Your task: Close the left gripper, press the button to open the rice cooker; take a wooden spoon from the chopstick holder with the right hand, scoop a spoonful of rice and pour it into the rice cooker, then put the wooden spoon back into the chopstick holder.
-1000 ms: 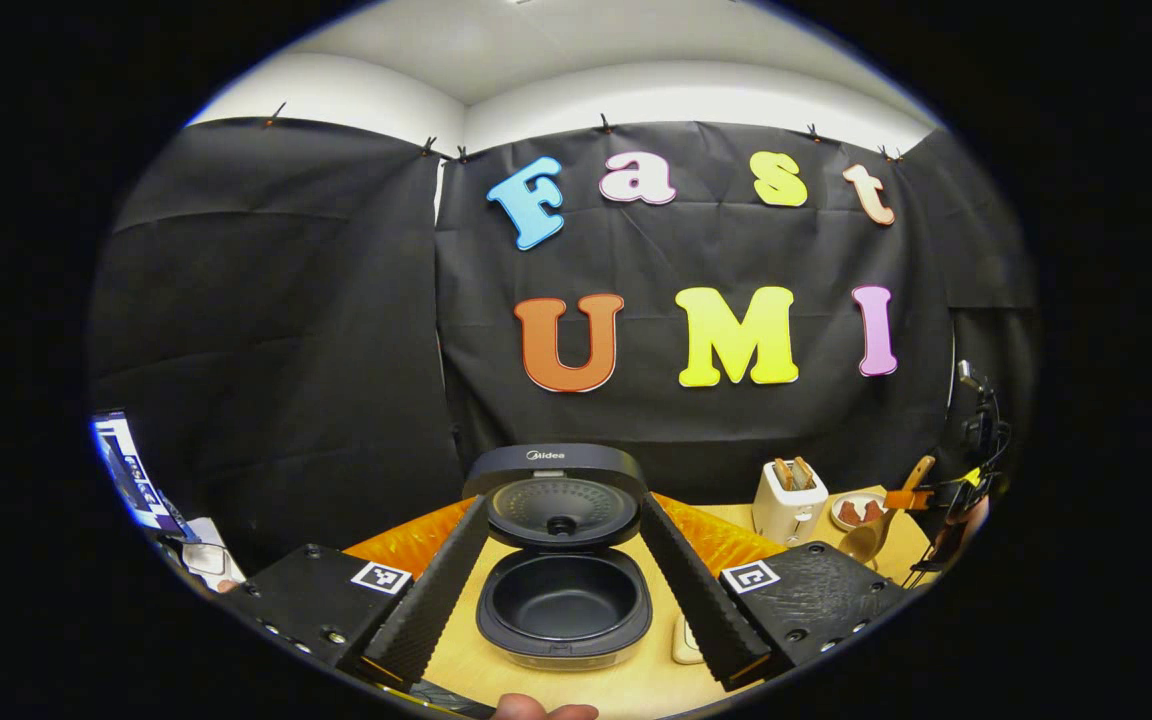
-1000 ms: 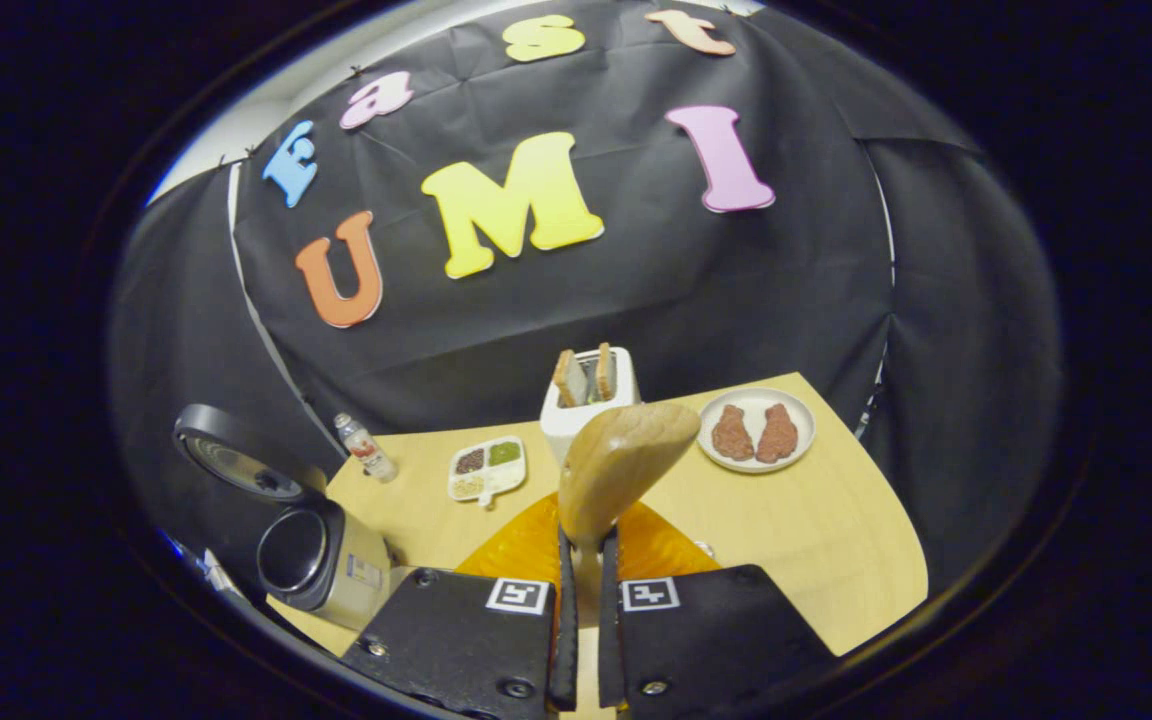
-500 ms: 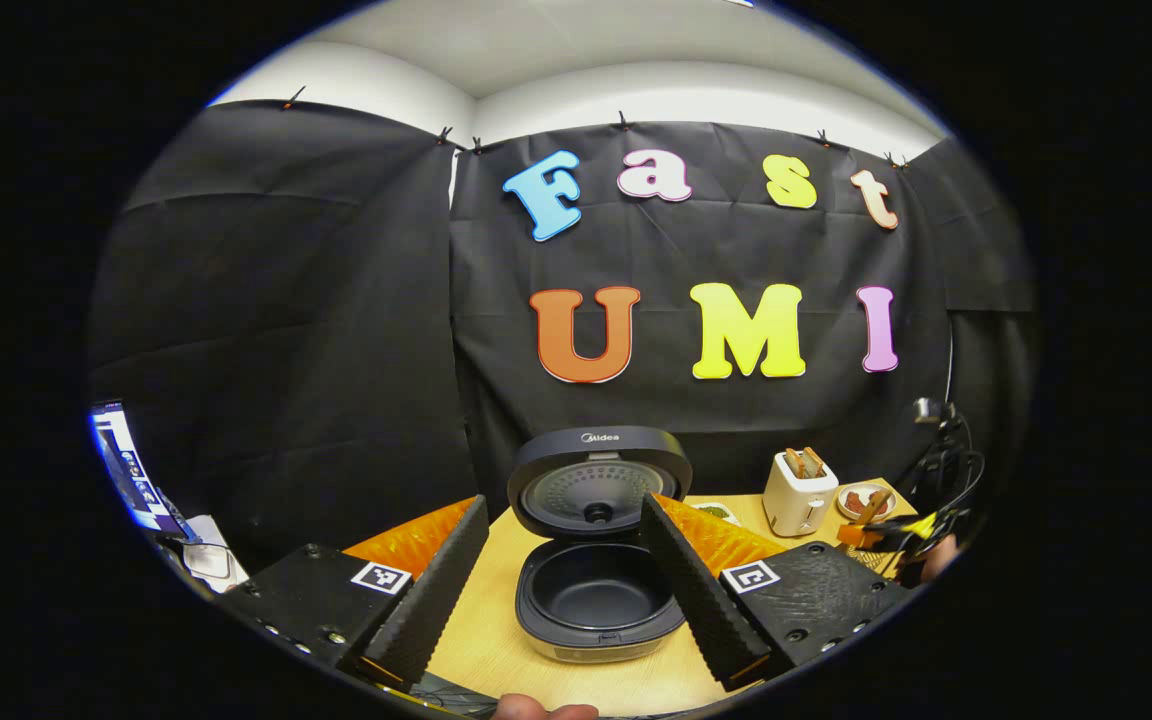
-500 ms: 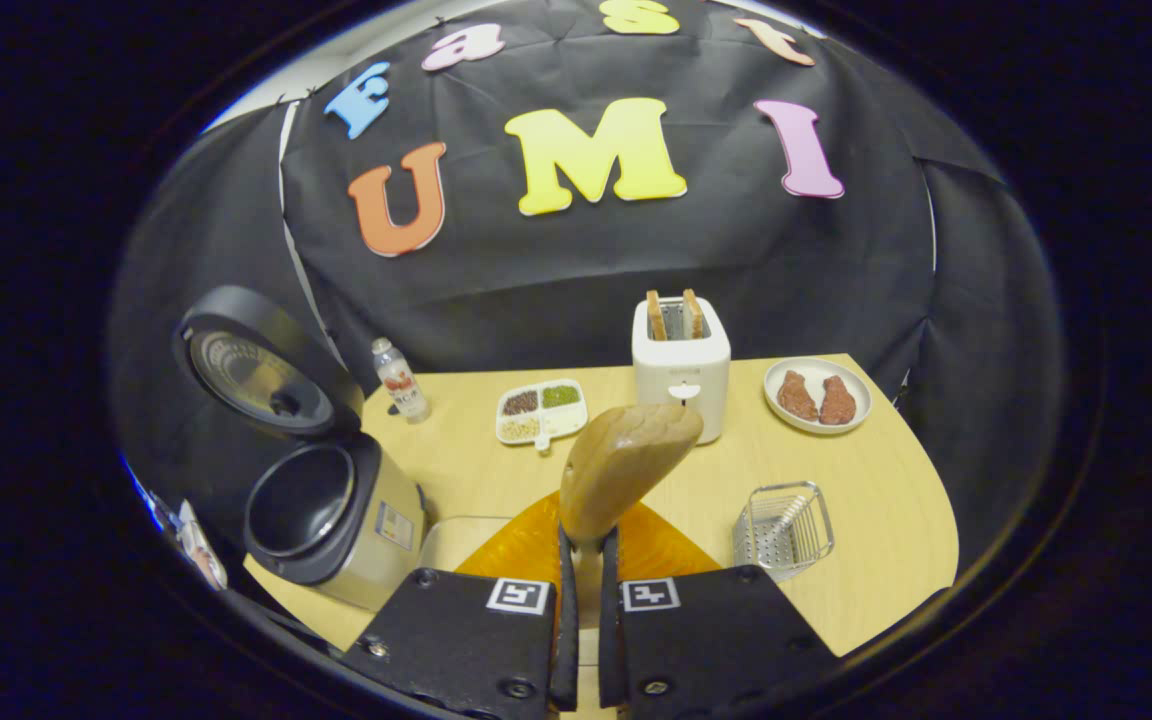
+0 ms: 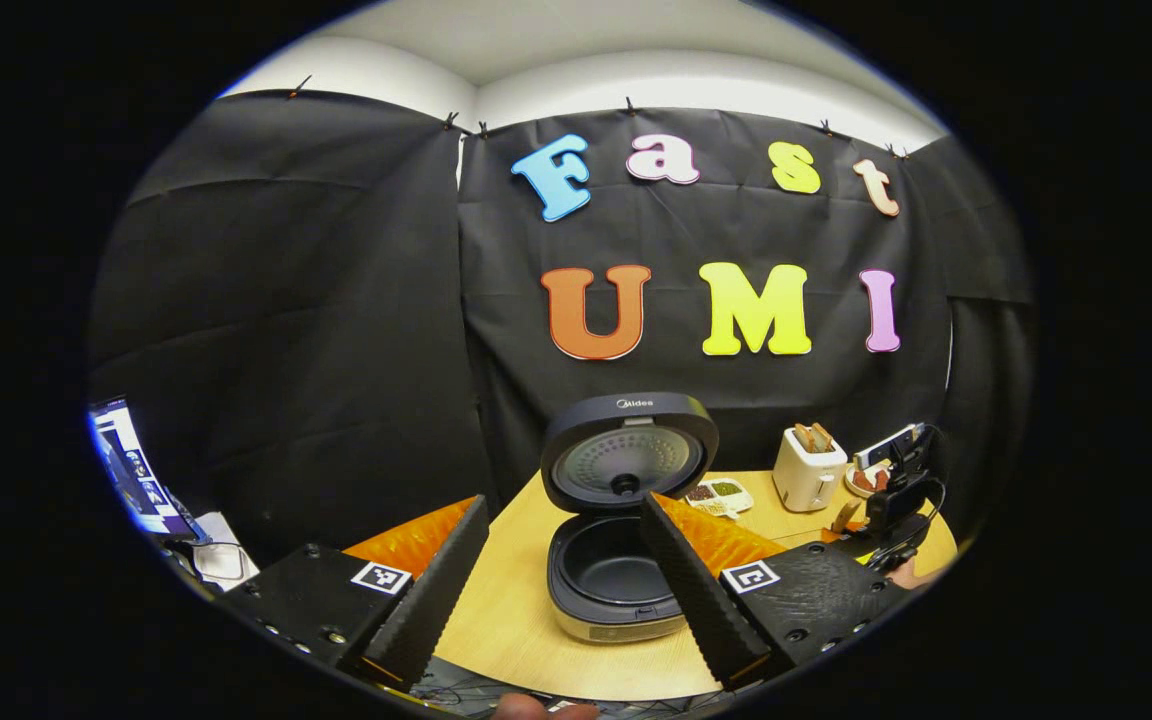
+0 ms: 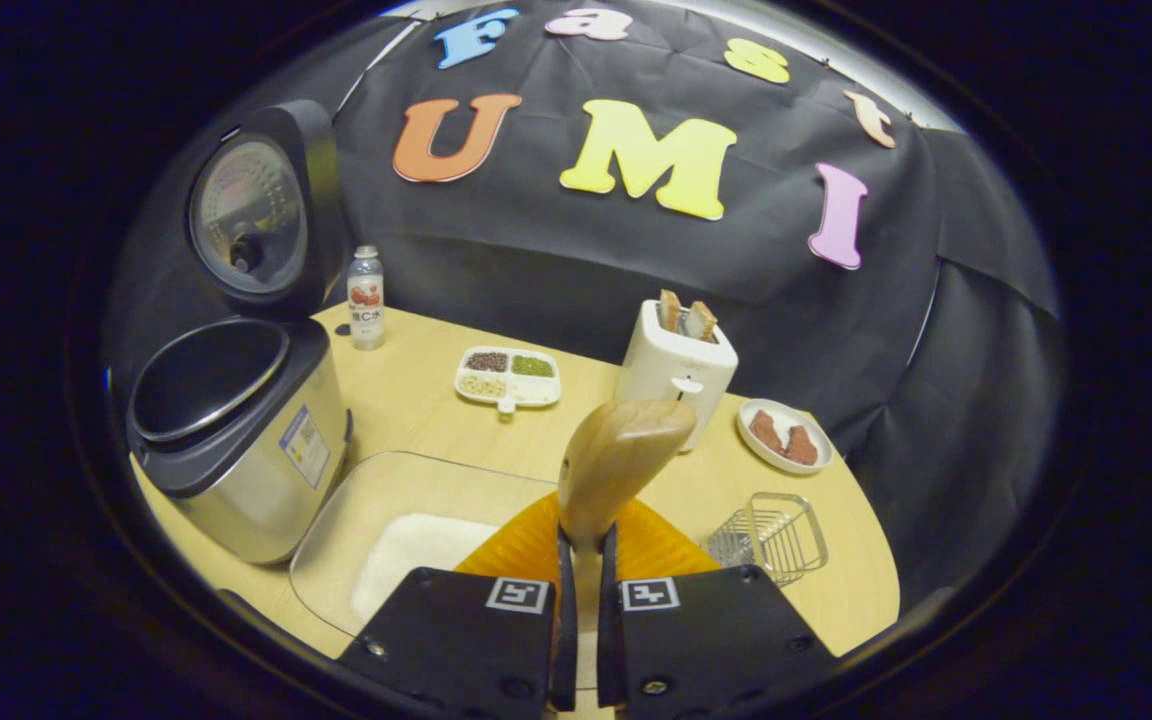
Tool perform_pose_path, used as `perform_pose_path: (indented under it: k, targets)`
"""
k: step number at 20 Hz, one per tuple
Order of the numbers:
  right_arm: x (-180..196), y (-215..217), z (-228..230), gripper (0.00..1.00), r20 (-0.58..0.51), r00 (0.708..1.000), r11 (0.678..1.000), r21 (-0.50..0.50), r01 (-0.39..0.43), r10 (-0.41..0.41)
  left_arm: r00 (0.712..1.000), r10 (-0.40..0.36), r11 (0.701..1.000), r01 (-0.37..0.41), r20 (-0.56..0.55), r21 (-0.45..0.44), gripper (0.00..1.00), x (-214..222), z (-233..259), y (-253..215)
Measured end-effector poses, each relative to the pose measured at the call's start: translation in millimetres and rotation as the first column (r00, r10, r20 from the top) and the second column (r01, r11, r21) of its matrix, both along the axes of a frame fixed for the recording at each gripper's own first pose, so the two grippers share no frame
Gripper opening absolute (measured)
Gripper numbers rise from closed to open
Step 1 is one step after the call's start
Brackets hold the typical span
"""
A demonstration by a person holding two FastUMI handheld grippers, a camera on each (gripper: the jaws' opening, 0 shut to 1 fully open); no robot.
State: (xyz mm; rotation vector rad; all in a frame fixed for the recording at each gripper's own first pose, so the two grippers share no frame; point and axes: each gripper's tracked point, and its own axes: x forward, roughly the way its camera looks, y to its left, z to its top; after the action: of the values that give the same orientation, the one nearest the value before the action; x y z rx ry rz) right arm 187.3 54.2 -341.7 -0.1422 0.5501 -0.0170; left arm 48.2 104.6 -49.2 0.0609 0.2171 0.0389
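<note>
Your right gripper [image 6: 577,640] fingers clamp the wooden spoon [image 6: 619,462] handle above the rice tray [image 6: 356,520], your left gripper [image 5: 564,585] fingers spread wide, empty, before the open rice cooker [image 5: 622,560]

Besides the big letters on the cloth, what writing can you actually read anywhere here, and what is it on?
"Midea": on the raised rice cooker lid, near its top edge.
Sticker on the rice cooker's side: too small to read.
Bottle label: too small to read.
Screen at the far left: blurred.
Square markers by the jaws: patterns, not words.
</note>
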Motion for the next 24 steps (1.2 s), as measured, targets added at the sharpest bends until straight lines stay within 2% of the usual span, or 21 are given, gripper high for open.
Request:
perform_pose_path:
  k: [5, 10, 15, 18, 19, 21, 22, 23, 24]
  targets:
    - [-9, 38, -7, 0.13, -0.047, 0.999, 0.983, 0.184, -0.016, 0.026, 1.0, 0.007, 1.0, -0.007, -0.008, -0.007, 0.98, -5, -5, 8]
    - [-15, 46, -7, 0.13, -0.126, 0.992, 0.911, 0.409, 0.045, 0.008, 1.0, 0.018, 1.0, -0.018, -0.012, -0.013, 0.98, -7, -7, 11]
    - [-12, 51, -6, 0.13, -0.196, 0.981, 0.779, 0.614, 0.128, -0.006, 0.999, 0.021, 0.999, -0.022, -0.024, -0.039, 0.98, -8, -12, 12]
    - [-13, 56, -4, 0.13, -0.215, 0.977, 0.685, 0.713, 0.151, 0.008, 1.0, 0.013, 0.999, -0.014, -0.02, -0.033, 0.98, -10, -10, 9]
    - [-12, 52, -6, 0.13, -0.226, 0.974, 0.65, 0.741, 0.169, 0.005, 1.0, 0.01, 0.999, -0.01, -0.023, -0.031, 0.98, -11, -10, 6]
    - [-12, 43, -13, 0.13, -0.261, 0.965, 0.551, 0.805, 0.22, -0.005, 1.0, 0.001, 1.0, -0.002, -0.026, -0.026, 0.98, -10, -10, -3]
    - [-12, 36, -15, 0.13, -0.272, 0.962, 0.512, 0.824, 0.241, -0.015, 1.0, -0.004, 1.0, 0.003, -0.027, -0.024, 0.98, -9, -10, -6]
    - [-11, 28, -17, 0.13, -0.276, 0.961, 0.489, 0.835, 0.251, -0.022, 1.0, -0.006, 1.0, 0.006, -0.027, -0.021, 0.98, -9, -9, -9]
    - [-13, 21, -20, 0.13, -0.275, 0.961, 0.483, 0.837, 0.258, -0.035, 1.0, -0.009, 1.0, 0.009, -0.028, -0.021, 0.98, -8, -9, -13]
